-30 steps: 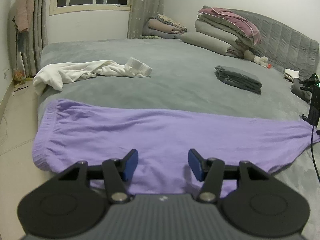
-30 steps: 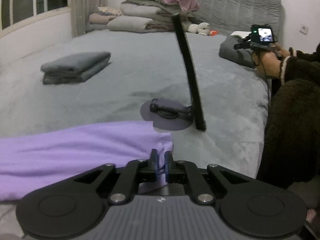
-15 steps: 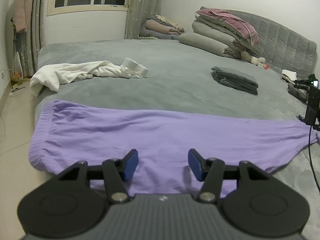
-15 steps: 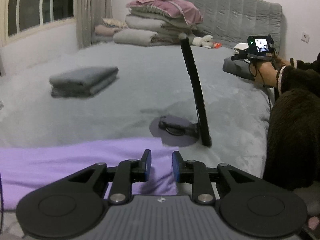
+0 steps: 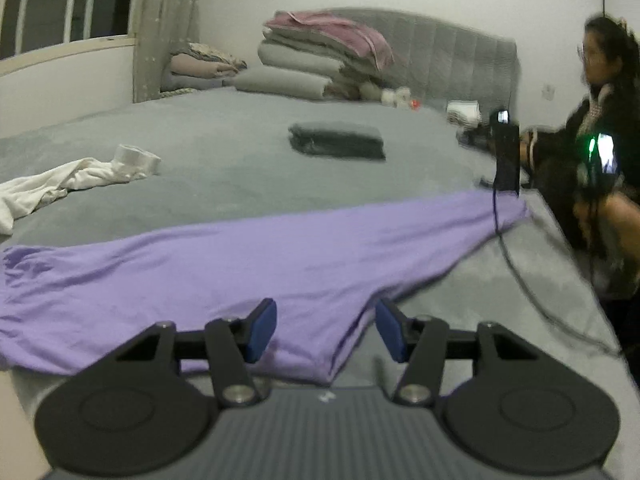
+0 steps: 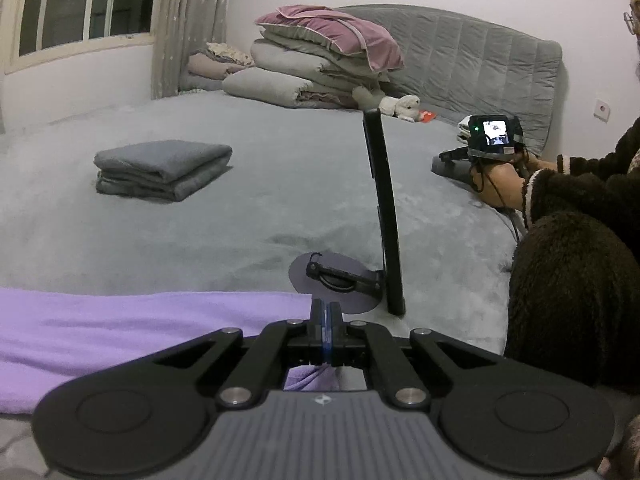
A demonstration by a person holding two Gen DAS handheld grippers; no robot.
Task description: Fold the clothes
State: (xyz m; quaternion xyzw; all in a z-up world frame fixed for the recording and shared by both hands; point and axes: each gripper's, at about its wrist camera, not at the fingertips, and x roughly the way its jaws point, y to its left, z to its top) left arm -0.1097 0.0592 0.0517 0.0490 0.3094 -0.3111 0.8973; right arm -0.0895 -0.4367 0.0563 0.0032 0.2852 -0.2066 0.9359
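Long lilac knit garment (image 5: pixel 248 256) lies spread flat across the near edge of the grey plush bed (image 5: pixel 240 140), running from about 9 o'clock to 2 o'clock in the left wrist view, one narrow end reaching toward the black phone stand (image 6: pixel 384 216). Risks, as a judgement: the right pinch looks shallow, taken right at the hem corner, so a brisk lift could let the cloth slide out; the stand's round base sits just beside that corner at 12 o'clock of the right gripper, and a dragged fold could snag or tip it; the left side has nothing gripped yet, so lifting now would pull the garment askew and bunch it. The left view is also blurred, so edge alignment is uncertain. Left hand-held gripper (image 5: pixel 326 332): blue pads about half spread and closing, the garment's lower fold edge lying between and beneath them, pads not pressing on it. Right hand-held gripper (image 6: pixel 326 318): pads pressed together, pinching the lilac cloth's end, a tuft of it showing under the jaws. Folded dark grey stack (image 6: pixel 160 170) sits well apart at 10 o'clock; crumpled white garment (image 5: pixel 68 180) lies at 9 o'clock in the left view.
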